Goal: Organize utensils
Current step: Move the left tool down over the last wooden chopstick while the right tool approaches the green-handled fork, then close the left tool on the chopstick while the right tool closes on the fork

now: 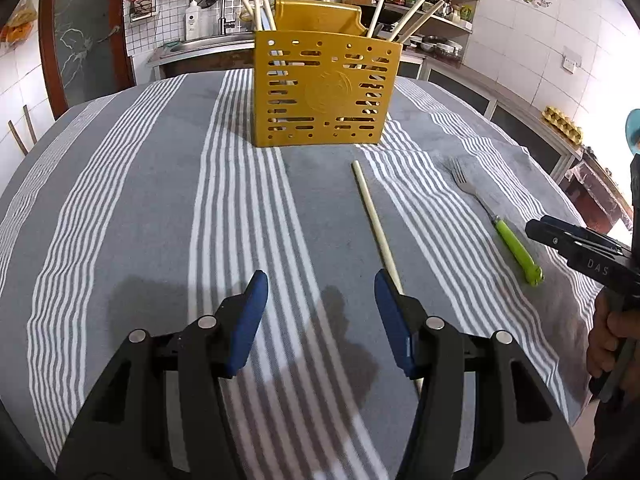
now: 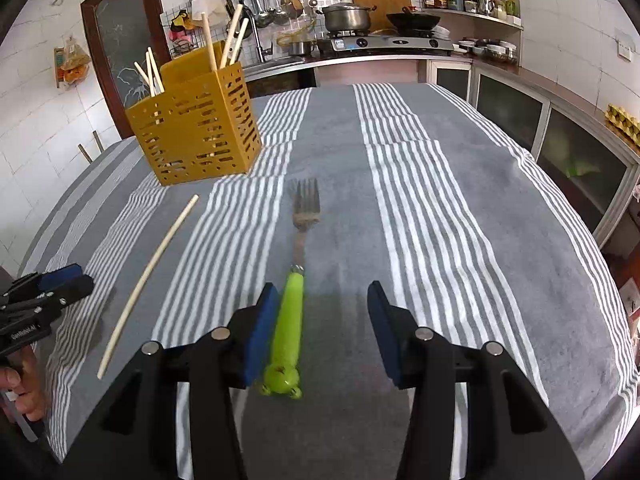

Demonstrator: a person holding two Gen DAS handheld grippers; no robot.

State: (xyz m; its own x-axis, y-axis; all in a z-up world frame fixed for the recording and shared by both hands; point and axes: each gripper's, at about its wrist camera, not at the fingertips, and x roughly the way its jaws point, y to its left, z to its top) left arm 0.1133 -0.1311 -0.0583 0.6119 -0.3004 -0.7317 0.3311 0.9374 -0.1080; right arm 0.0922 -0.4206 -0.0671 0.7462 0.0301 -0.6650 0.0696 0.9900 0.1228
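Right wrist: fork (image 2: 294, 304) between parted fingers (image 2: 264, 328), unheld.

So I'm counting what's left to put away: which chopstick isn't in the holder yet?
The single chopstick lying flat on the striped cloth, between the fork and the left gripper; the others stand upright in the yellow holder.

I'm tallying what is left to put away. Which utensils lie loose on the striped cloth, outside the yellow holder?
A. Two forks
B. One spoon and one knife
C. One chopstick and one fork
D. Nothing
C: a single pale chopstick and a green-handled fork lie flat on the cloth, in front of the yellow holder.
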